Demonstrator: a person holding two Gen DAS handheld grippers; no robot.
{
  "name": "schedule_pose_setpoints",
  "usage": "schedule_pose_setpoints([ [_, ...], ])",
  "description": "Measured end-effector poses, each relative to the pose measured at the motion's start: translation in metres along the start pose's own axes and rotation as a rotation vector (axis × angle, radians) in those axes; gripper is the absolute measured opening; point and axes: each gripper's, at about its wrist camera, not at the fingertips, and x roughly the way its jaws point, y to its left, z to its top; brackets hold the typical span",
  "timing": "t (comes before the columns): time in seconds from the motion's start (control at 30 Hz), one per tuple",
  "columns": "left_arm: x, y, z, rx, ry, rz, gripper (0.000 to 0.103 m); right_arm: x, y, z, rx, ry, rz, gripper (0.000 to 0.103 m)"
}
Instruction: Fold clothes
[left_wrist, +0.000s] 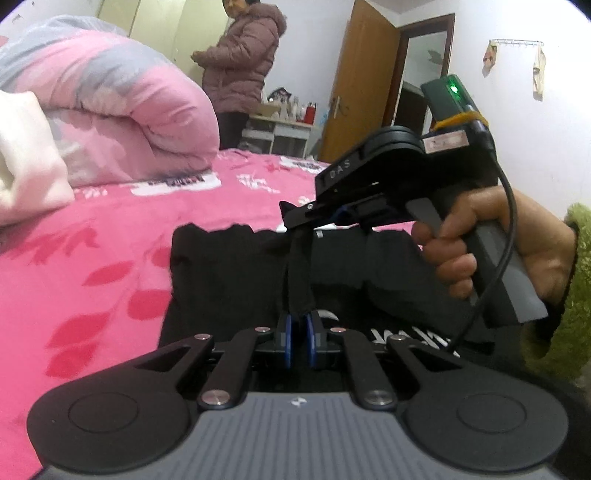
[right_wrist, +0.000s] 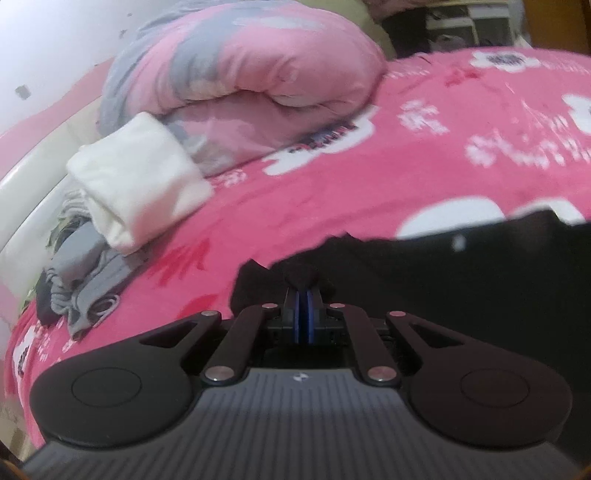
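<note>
1 black garment (left_wrist: 229, 280) is lying on my pink floral bedsheet (left_wrist: 85, 258), partly lifted because both my tongs have it. My left gripper (left_wrist: 300, 326) is clenched on a pinched-up fold of the black fabric, and my right gripper (right_wrist: 303, 295) is clamped tight on another bit of its edge. My right hand (left_wrist: 491, 243) shows in the left view, wrapped around the handle. Further back there's a folded white cloth (right_wrist: 136, 181), a grey garment (right_wrist: 81, 280), and a rolled pink quilt (right_wrist: 240, 74).
</note>
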Motion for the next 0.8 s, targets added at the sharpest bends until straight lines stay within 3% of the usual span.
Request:
schedule_pose_setpoints([
  [0.33,0.005,-0.001,-0.005,0.0,0.03,-0.031,0.009,-0.003,-0.035,-0.025,0.102,-0.004,-0.034,0.003],
  [0.5,0.009,0.006,-0.006,-0.057,0.072,-0.117,0.015,-0.003,-0.048,-0.034,0.126,0.0,-0.051,0.004],
  [0.63,-0.004,0.016,-0.006,-0.108,0.064,-0.223,0.048,-0.013,-0.063,-0.038,0.174,-0.002,-0.078,0.015],
  [0.73,-0.021,0.021,-0.005,-0.1,0.04,-0.288,0.051,-0.029,-0.07,-0.039,0.192,-0.004,-0.113,0.022],
  [0.8,-0.031,0.028,-0.003,-0.101,0.028,-0.287,0.051,-0.043,-0.07,-0.041,0.17,0.0,-0.135,0.022],
])
